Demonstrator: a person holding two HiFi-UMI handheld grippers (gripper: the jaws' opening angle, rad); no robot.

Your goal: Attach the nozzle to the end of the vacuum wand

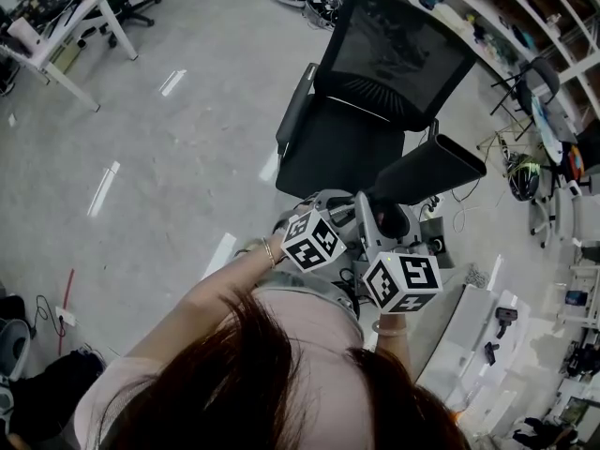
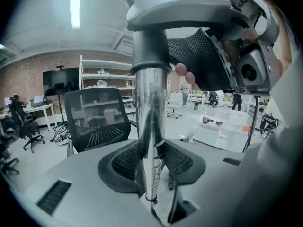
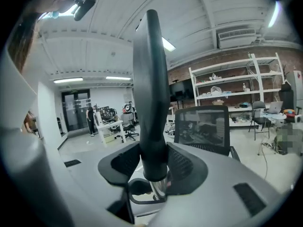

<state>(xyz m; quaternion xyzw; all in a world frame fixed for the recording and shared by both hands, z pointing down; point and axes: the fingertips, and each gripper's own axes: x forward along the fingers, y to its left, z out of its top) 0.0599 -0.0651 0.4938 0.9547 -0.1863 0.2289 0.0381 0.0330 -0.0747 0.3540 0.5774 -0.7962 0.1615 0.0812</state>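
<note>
The chrome vacuum wand (image 2: 150, 122) stands upright between the jaws of my left gripper (image 2: 151, 161), which is shut on it. A grey collar (image 2: 150, 56) caps the wand above. My right gripper (image 3: 152, 162) is shut on the long black nozzle (image 3: 150, 93). A short chrome tube end (image 3: 160, 187) shows just below the nozzle's base. In the head view the nozzle (image 1: 427, 169) points up and right from the two grippers, left gripper (image 1: 339, 216) and right gripper (image 1: 392, 228), held close together in front of the person's chest.
A black mesh office chair (image 1: 375, 92) stands directly ahead on the grey floor. White desks (image 1: 56, 36) are at the far left. Shelving (image 1: 525, 26) and a white table with tools (image 1: 497, 345) line the right side.
</note>
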